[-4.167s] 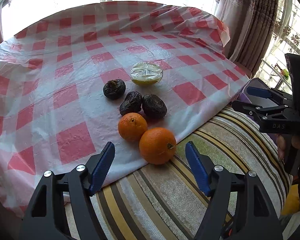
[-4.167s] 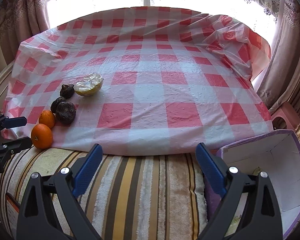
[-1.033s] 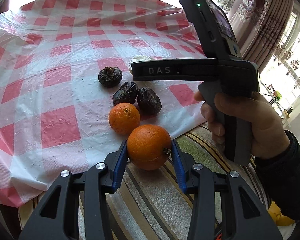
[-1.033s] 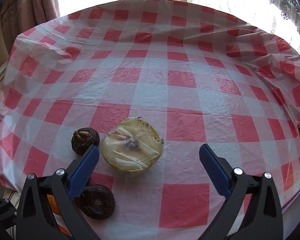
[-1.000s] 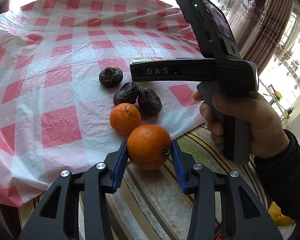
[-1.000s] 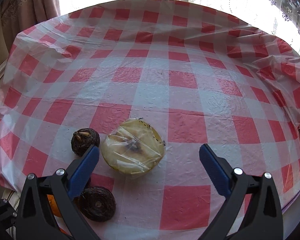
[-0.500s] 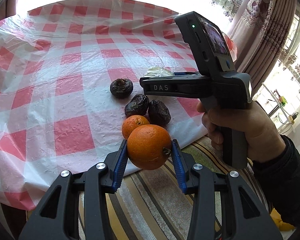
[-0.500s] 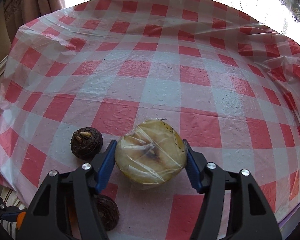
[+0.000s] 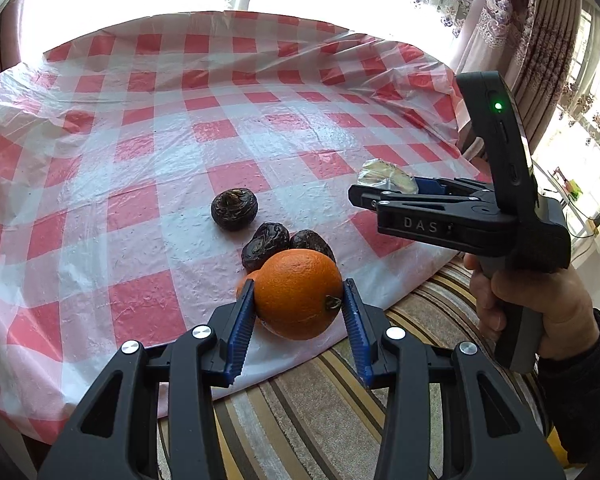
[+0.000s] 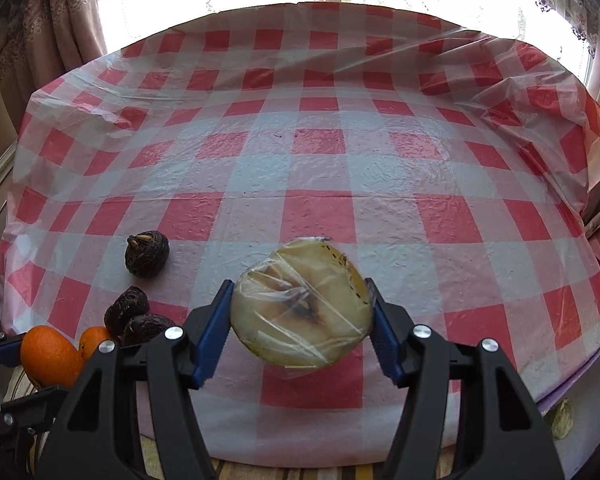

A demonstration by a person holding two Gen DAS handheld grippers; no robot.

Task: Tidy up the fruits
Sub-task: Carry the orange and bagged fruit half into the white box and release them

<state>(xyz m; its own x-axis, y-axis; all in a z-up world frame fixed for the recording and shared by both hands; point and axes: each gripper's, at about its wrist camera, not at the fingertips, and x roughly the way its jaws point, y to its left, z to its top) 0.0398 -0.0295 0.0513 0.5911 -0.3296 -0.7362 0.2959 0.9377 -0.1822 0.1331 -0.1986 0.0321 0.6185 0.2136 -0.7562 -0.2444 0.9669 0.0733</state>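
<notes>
We start with the counter (image 10: 320, 168), draped in a red-and-white checked plastic cloth that runs back to the bright window. On it lie the fruits not yet lifted: three dark wrinkled fruits (image 9: 234, 208) in a loose cluster near the front-left edge, and a smaller orange (image 10: 93, 340) just beside them, mostly hidden behind the held one in the left view.

The wrapped half fruit (image 10: 302, 306), pale yellow under cling film, sits clamped in our right hand-held gripper (image 10: 300, 320); its jaws have just been closing, and the blue pads now press on both flanks, with the cut face tilted toward the camera. It looks lifted clear of the cloth, though we cannot be sure. The large orange (image 9: 298, 294) is pinched in our left hand-held gripper (image 9: 298, 320), stem end against the right pad, raised over the counter's front edge.

The relation the next move turns on, as we judge it: a purple-edged box (image 10: 580, 392) shows only at the lower right corner of the right view, off the counter's right end. So it lies right of and below the right hand-held gripper, which is much the nearer of the two; the left one would have to cross the whole front edge. Both fruits are roundish, so no long axis matters much; the half fruit's flat face is the only side to mind.

The only legible writing is "DAS" (image 9: 420, 225) on the side of the right hand-held gripper.
</notes>
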